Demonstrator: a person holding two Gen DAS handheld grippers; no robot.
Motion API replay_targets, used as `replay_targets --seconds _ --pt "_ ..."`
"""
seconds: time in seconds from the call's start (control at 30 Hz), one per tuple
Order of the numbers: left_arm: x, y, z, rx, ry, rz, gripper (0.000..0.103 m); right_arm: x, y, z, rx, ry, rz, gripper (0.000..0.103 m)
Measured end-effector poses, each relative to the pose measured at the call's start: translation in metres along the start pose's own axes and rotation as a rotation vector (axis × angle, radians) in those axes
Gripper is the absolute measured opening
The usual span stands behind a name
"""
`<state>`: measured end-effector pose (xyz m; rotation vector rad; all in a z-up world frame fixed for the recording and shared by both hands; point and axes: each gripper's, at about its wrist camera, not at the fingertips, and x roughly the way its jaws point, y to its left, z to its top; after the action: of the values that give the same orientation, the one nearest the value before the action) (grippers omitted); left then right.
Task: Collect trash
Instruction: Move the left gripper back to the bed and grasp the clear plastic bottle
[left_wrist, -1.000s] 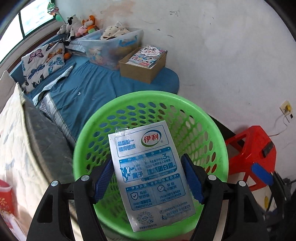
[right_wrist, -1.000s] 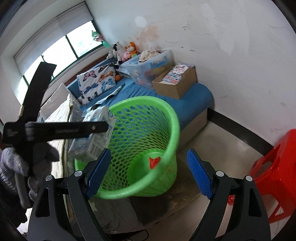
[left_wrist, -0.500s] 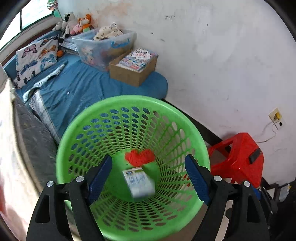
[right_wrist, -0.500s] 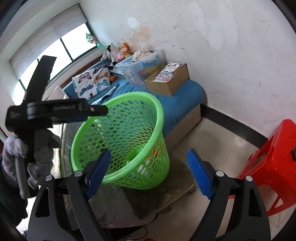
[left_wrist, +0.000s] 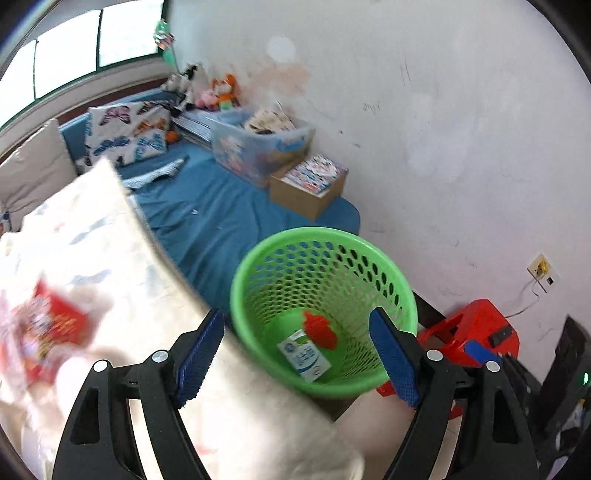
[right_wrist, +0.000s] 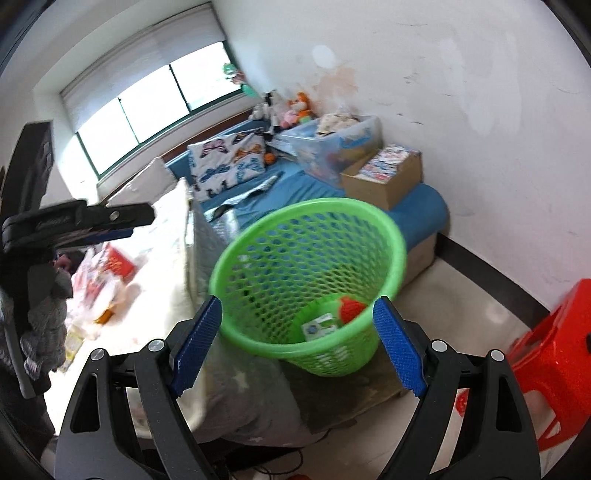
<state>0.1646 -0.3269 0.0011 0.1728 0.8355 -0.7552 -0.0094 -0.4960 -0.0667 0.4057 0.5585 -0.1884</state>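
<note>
Both your left gripper (left_wrist: 297, 354) and right gripper (right_wrist: 297, 343) have jaws apart, empty. Milk carton (left_wrist: 303, 355) lies inside green basket (left_wrist: 255, 258). Remaining red packet (right_wrist: 119, 263) on bed (right_wrist: 162, 236) looks light, crinkly, slippery: pinch a flat edge.

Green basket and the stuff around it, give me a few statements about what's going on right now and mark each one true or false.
1. A milk carton lies at the bottom of the green basket. True.
2. The left gripper is clamped on the carton. False: its jaws stand apart with nothing between them.
3. A red piece lies in the basket beside the carton. True.
4. The right gripper holds a wrapper. False: it is open and empty.
5. The red stool stands on the bed. False: it stands on the floor.
</note>
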Motion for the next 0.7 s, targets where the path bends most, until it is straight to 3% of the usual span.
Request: replay_targets --seconds 0.4,0.53,0.7 --pt "-0.088 0.106 -0.083 -0.118 -0.05 0.165 0.078 0.018 0.09 -0.004 -0.16 0.061 0.164 0.084" --pt "-0.108 0.141 -0.107 -0.128 -0.04 0.238 0.078 0.026 0.118 -0.005 -0.202 0.078 0.215 0.084" --pt "-0.126 0.186 -0.131 -0.126 0.009 0.256 0.078 0.031 0.149 -0.011 -0.248 0.102 0.256 0.084"
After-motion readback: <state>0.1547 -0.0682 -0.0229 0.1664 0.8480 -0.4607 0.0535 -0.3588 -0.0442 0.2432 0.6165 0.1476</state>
